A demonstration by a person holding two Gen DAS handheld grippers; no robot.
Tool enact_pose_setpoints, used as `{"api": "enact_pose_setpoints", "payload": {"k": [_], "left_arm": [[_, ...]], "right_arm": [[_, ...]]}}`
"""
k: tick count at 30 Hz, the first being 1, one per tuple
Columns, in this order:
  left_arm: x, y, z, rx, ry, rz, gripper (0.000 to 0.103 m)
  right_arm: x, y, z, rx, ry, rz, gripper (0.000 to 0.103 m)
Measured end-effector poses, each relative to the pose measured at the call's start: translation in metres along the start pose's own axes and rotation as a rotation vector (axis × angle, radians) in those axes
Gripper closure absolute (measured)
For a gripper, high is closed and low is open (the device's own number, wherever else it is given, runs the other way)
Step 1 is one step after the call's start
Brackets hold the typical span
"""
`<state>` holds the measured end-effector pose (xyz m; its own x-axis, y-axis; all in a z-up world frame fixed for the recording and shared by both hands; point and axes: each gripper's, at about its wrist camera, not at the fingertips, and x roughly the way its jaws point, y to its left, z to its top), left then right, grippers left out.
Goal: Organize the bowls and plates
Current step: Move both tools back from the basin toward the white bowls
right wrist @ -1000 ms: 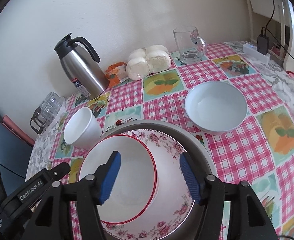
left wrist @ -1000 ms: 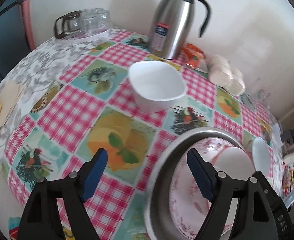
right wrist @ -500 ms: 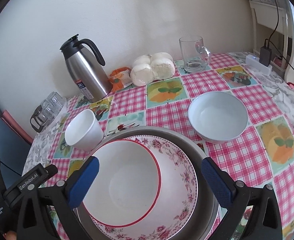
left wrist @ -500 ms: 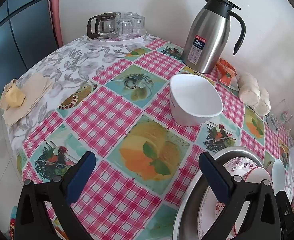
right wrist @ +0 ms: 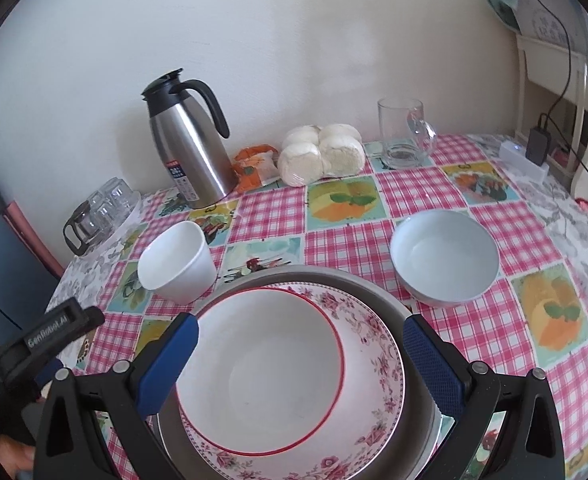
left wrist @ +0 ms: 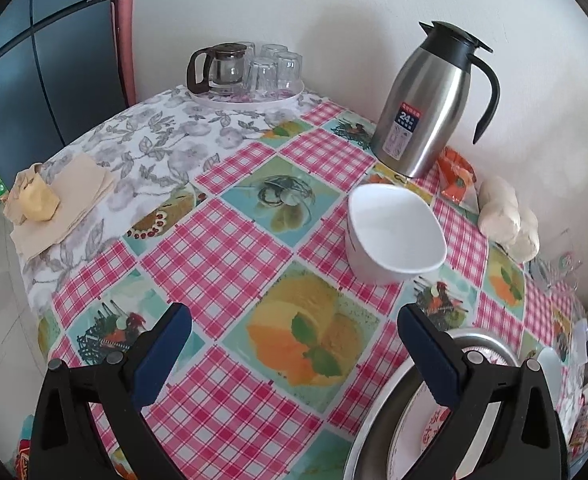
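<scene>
Desk (right wrist: 270,208) with checked pink cloth carries: steel flask (right wrist: 190,140), metal tray (right wrist: 409,320) of stacked dishes, small white bowl (right wrist: 176,262), pale-blue bowl (right wrist: 445,260), glass mug (right wrist: 403,134), bagged buns (right wrist: 321,154), orange packet (right wrist: 254,162), tray of glasses (left wrist: 250,72), folded napkins (left wrist: 66,200).

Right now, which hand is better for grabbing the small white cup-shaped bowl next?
Probably left. The open left gripper looks straight toward the small white bowl, with only bare tablecloth between. The open right gripper hangs over the stacked dishes, with that bowl off to its left.
</scene>
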<state>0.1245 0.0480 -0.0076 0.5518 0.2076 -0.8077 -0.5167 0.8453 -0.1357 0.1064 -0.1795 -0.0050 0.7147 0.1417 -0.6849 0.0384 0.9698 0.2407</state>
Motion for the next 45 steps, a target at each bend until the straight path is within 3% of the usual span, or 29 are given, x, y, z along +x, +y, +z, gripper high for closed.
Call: {"api": "enact_pose_setpoints", "payload": {"k": [15,23,45], "left_arm": [[0.016,0.018,0.026,-0.119,0.004,-0.026,0.000],[0.027,0.019,0.036,-0.102,0.000,-0.002,0.000],[0.072,0.034,0.069,-0.133,0.090,-0.087,0.000]], "right_arm": [[-0.006,0.031,0.018,-0.038,-0.008,-0.005,0.000],[0.003,0.055,0.032,-0.061,0.055,-0.041,0.000],[0.060,0.104,0.062,-0.041,0.218,-0.017,0.000]]}}
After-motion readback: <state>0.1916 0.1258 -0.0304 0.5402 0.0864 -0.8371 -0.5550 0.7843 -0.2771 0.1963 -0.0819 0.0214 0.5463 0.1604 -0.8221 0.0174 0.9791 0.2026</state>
